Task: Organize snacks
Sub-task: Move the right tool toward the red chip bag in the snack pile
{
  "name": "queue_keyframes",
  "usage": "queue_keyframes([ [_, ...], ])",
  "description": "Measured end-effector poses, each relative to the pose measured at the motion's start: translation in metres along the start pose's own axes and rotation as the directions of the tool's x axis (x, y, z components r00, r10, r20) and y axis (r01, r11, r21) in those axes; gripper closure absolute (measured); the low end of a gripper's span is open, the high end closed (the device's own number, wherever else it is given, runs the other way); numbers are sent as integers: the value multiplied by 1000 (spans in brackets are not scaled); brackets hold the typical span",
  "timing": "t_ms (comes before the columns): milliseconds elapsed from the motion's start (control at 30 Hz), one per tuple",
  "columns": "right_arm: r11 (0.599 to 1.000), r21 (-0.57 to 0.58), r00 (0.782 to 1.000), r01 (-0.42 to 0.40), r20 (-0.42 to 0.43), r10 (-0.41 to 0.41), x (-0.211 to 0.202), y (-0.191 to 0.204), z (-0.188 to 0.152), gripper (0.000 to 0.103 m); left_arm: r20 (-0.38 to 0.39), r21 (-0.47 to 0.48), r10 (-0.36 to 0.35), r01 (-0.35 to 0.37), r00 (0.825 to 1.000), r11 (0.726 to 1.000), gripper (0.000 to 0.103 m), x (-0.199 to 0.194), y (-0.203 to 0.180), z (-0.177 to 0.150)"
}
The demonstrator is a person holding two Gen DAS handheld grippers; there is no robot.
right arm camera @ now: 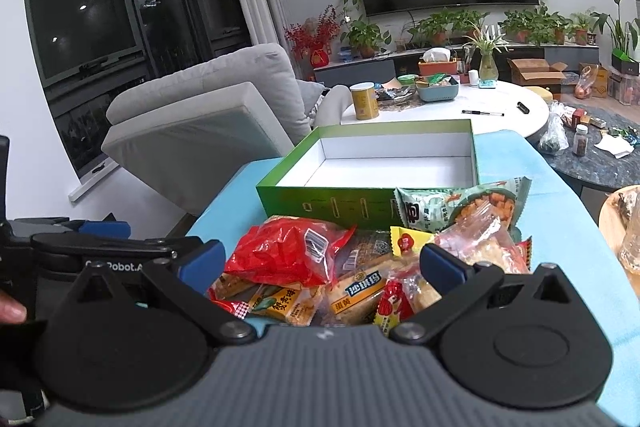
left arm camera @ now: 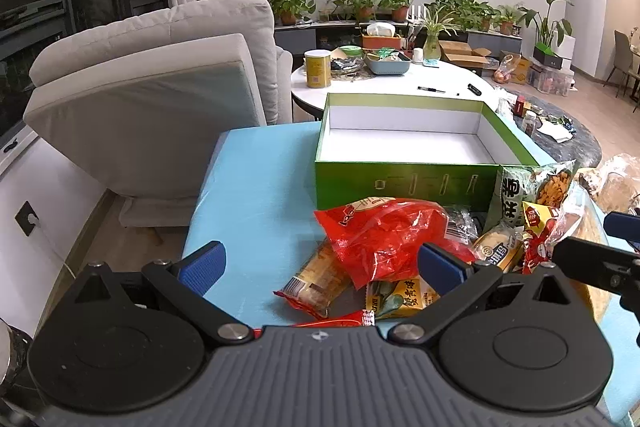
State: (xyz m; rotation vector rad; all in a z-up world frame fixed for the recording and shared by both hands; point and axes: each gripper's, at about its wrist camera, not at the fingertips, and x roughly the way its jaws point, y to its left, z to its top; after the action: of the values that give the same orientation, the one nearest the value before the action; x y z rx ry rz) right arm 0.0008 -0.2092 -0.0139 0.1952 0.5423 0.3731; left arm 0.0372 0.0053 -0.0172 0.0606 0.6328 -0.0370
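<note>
A: Snacks (right arm camera: 320,267): location?
B: Heaped on the blue tabletop (left arm camera: 256,187), against the green box's (left arm camera: 400,183) near wall; red bag (left arm camera: 384,231) on top.
A: Tools?
B: Left tool (left arm camera: 320,263) spread, pinching nothing. Right tool (right arm camera: 322,263) likewise.

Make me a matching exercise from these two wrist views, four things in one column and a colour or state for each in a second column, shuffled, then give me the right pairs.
Things:
1. cardboard box
2. crinkled snack bag on top of the pile
3. can on the round white table
4. right gripper

Colour or state:
A. yellow, standing upright
B. jaws open, nothing between them
C. green outside, white inside, empty
D. red, with a barcode showing

Pairs: 1-C, 2-D, 3-A, 4-B
</note>
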Motion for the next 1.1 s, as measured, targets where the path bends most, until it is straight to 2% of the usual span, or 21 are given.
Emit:
queue_keyframes([
  [367, 999, -6, 999, -39, -6, 39, 10, 1, 5, 18, -19, 10, -1, 2, 1000, 1000, 0, 9, 1, 2],
  [767, 999, 24, 999, -38, -17, 39, 28, -2, 17, 18, -42, 21, -2, 3, 999, 1000, 1, 23, -1, 5],
  [1100, 996, 50, 994, -72, -73, 75, 48, 0, 27, 18, -59, 21, -15, 16, 998, 1000, 6, 32, -1, 7],
])
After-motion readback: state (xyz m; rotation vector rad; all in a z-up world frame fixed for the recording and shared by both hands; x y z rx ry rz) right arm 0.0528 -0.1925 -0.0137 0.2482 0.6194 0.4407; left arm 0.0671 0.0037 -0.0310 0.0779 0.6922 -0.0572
